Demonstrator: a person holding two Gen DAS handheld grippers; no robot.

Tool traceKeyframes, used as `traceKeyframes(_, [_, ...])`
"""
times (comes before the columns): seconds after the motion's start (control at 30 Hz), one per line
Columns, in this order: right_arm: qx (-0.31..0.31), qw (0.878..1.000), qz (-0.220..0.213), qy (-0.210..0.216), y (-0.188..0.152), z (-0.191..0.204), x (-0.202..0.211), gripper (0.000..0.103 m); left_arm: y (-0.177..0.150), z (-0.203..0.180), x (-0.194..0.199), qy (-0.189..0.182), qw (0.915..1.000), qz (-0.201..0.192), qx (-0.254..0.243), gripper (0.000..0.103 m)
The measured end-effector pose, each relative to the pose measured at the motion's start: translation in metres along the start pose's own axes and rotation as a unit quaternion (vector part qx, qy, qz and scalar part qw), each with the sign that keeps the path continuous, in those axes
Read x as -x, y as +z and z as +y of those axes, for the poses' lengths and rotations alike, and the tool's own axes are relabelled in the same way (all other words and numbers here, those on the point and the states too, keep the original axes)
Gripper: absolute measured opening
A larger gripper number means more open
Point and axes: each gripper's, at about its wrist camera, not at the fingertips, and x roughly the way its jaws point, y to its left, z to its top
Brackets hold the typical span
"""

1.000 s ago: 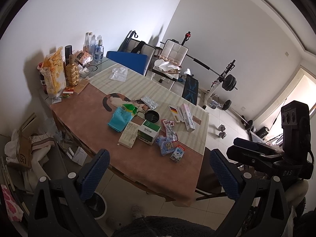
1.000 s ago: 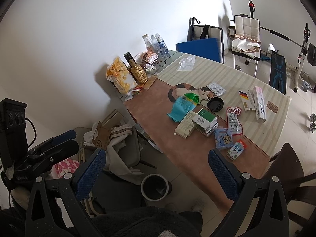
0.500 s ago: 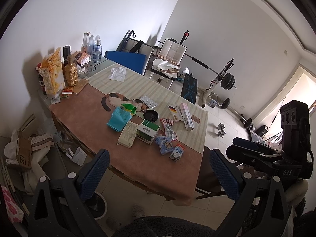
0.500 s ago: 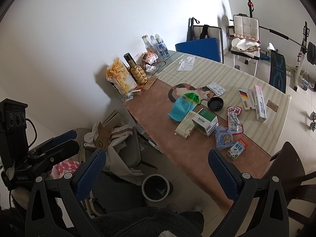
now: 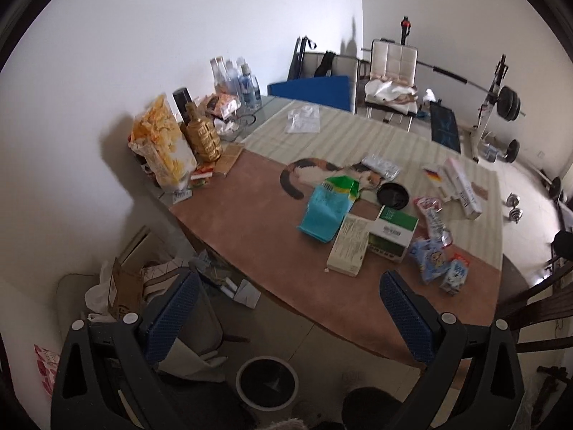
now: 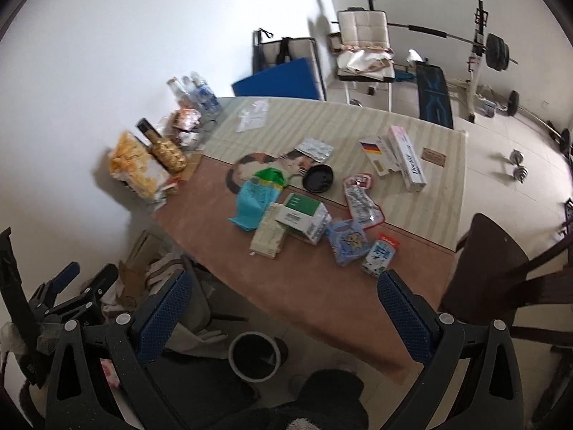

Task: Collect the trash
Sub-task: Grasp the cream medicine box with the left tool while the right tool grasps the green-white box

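Note:
Trash lies on the table (image 5: 250,236): a teal bag (image 5: 324,211), a beige box (image 5: 349,249), a green-and-white box (image 5: 392,231), blue wrappers (image 5: 429,258), a small milk carton (image 5: 454,277), a black lid (image 5: 393,195) and long white boxes (image 5: 462,188). The same pile shows in the right wrist view, with the green-and-white box (image 6: 301,216) in its middle. A round bin (image 5: 266,381) stands on the floor below the table's near edge, also in the right wrist view (image 6: 255,356). My left gripper (image 5: 286,319) and right gripper (image 6: 283,317) are open, empty and well short of the table.
A chip bag (image 5: 163,147), a gold bottle (image 5: 204,136) and water bottles (image 5: 236,82) stand by the wall. Cardboard and bags (image 5: 121,286) lie on the floor at left. A dark chair (image 6: 501,279) stands at right. Gym gear (image 5: 497,107) is behind.
Both views have swung: the left one turned left and down, so the right gripper left its frame and the bin came in. The right one turned right. The table looks nearer.

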Motion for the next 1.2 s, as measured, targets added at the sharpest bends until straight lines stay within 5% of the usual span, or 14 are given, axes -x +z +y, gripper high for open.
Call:
traceKeyframes(0.2, [0.129,0.984,0.096,-0.08,0.044,0.002,-0.145,0.103,-0.011,-0.003,-0.122,0.09,0.9909,0.1,-0.006,0.103])
traceKeyframes(0.4, [0.284,0.931,0.2,-0.112,0.071,0.036,-0.314,0.103,-0.02,0.001,-0.216,0.138,0.9689,0.205,0.016,0.103])
traceKeyframes(0.6, [0.391,0.87,0.276,-0.121,0.055,0.062,-0.416,0.103,-0.014,-0.002,-0.254,0.14,0.9581,0.248,0.028,0.103])
traceKeyframes(0.63, [0.395,0.866,0.281,-0.12,0.052,0.063,-0.423,0.093,-0.012,-0.005,-0.262,0.135,0.9581,0.251,0.029,0.103])
traceKeyframes(0.77, [0.331,0.892,0.297,-0.082,0.069,0.047,-0.431,0.086,0.004,-0.027,-0.277,0.092,0.9623,0.256,0.009,0.103])
traceKeyframes(0.87, [0.244,0.926,0.282,-0.056,0.098,0.019,-0.416,0.086,0.024,-0.053,-0.291,0.024,0.9651,0.26,-0.018,0.103])
traceKeyframes(0.97, [0.184,0.947,0.257,-0.061,0.12,-0.009,-0.402,0.086,0.039,-0.086,-0.317,-0.042,0.9582,0.279,-0.046,0.103])
traceKeyframes(1.17, [0.112,0.958,0.246,-0.093,0.141,-0.058,-0.4,0.086,0.048,-0.137,-0.362,-0.074,0.9436,0.302,-0.114,0.102])
traceKeyframes(1.2, [0.106,0.959,0.246,-0.094,0.14,-0.061,-0.402,0.086,0.049,-0.141,-0.365,-0.075,0.9427,0.303,-0.119,0.096])
